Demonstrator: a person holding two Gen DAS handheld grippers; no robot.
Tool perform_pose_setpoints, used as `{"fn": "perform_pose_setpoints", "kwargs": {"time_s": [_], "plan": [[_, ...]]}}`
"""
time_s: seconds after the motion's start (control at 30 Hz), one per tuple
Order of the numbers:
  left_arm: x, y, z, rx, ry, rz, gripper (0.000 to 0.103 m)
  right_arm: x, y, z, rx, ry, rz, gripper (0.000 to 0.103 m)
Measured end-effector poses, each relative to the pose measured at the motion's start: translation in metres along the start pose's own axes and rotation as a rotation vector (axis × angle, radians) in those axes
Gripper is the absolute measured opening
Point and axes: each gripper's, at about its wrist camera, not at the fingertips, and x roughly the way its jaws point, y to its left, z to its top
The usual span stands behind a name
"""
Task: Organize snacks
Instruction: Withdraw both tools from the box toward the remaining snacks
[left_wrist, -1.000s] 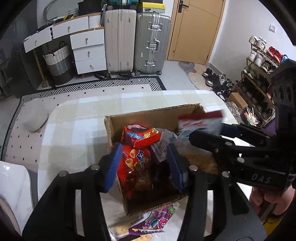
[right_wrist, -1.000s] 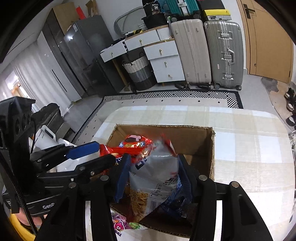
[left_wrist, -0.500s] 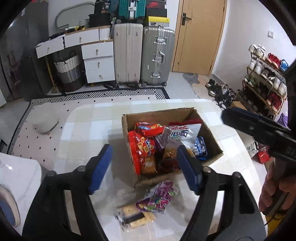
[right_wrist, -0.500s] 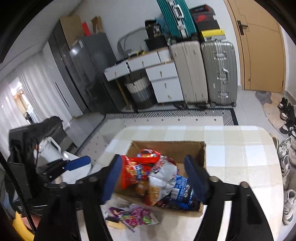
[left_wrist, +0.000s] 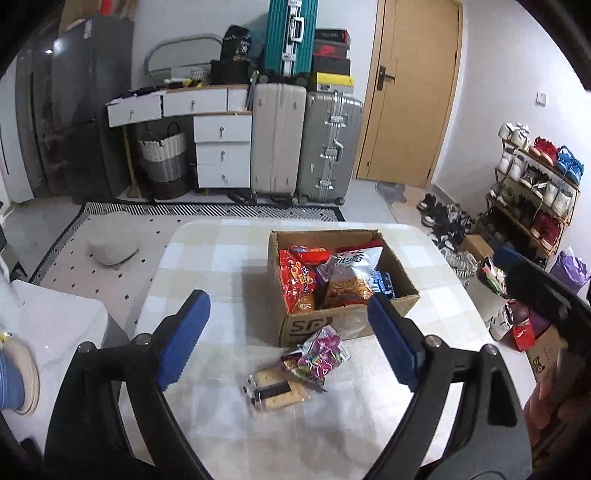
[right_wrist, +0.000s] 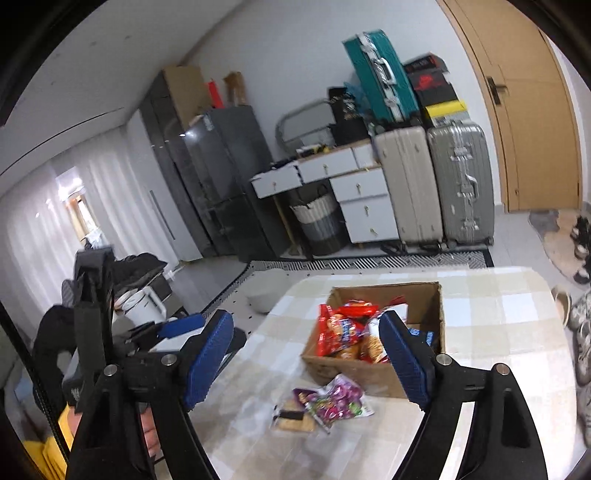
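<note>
— Packets left out: purple candy bag (left_wrist: 320, 350) overlapping cracker pack (left_wrist: 276, 392), lying on table (left_wrist: 207, 258) just before cardboard box (left_wrist: 332, 325) of snacks.
— Looked light, crinkly, slippery; crackers brittle. Best pinched at a sealed edge, gently.
— Left gripper (left_wrist: 288, 339), right gripper (right_wrist: 306, 358)?
— Opening wider, nothing between jaws.

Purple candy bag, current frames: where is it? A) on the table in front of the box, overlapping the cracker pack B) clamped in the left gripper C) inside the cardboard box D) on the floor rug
A: the purple candy bag lies on the table just outside the cardboard box, partly over the cracker pack, with no gripper pad touching it.
</note>
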Motion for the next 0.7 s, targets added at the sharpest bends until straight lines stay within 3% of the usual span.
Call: {"fn": "perform_pose_setpoints", "kwargs": {"time_s": [0.1, 0.17, 0.43, 0.57, 0.7], "plan": [[-0.03, 0.0, -0.013, -0.01, -0.051, 0.012, 0.094, -0.03, 0.026, -0.019, -0.077, -0.07, 0.034, 0.083], [-0.051, 0.0, -0.026, -0.023, -0.087, 0.025, 0.102, -0.048, 0.042, -0.032, -0.122, -0.117, 0.021, 0.094], [-0.109, -0.002, -0.095, -0.057, -0.15, 0.028, 0.102, -0.09, 0.065, -0.091, -0.139, -0.191, 0.001, 0.101], [-0.104, 0.005, -0.125, -0.09, -0.121, 0.04, 0.102, -0.093, 0.056, -0.119, -0.125, -0.194, -0.02, 0.101], [-0.085, 0.012, -0.15, -0.109, -0.075, 0.065, 0.102, -0.079, 0.039, -0.142, -0.073, -0.123, -0.023, 0.101]]}}
